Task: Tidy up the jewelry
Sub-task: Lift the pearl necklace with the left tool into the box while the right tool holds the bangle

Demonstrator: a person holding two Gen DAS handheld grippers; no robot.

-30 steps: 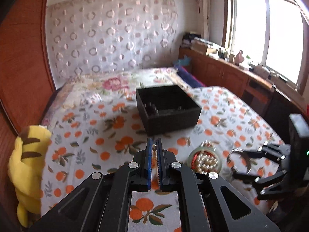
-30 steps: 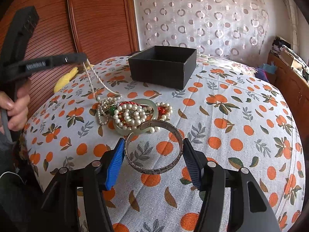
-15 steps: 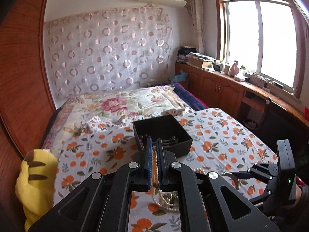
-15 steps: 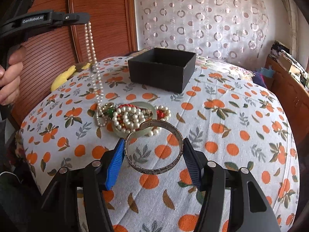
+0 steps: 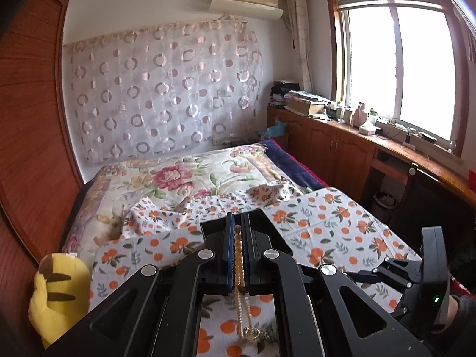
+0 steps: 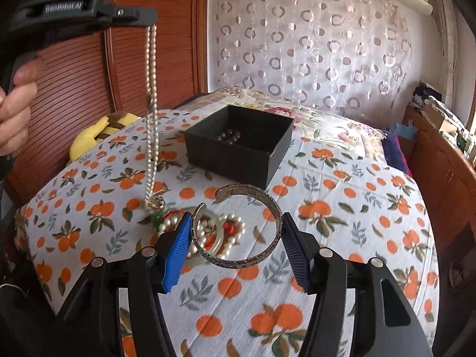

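My left gripper [image 5: 237, 226] is shut on a pearl necklace [image 5: 239, 267]. In the right wrist view that gripper [image 6: 147, 19] is raised high at the upper left and the necklace [image 6: 151, 113] hangs straight down, its gold clasp just above the jewelry pile [image 6: 208, 232]. My right gripper [image 6: 235, 232] is shut on a silver cuff bracelet [image 6: 253, 250], held above the tablecloth. The black box [image 6: 238, 145] sits behind, open, with dark beads inside. In the left wrist view the box is hidden behind my fingers.
An orange-print cloth [image 6: 342, 208] covers the round table. A yellow plush toy [image 5: 59, 291] lies at the table's left edge. A bed [image 5: 178, 178] lies beyond, wooden cabinets [image 5: 342, 148] and a window to the right, wood panelling to the left.
My left gripper rose steadily, lifting the pearl necklace off the pile until it hangs almost free. My right gripper lifted the cuff bracelet slightly and tilted it.
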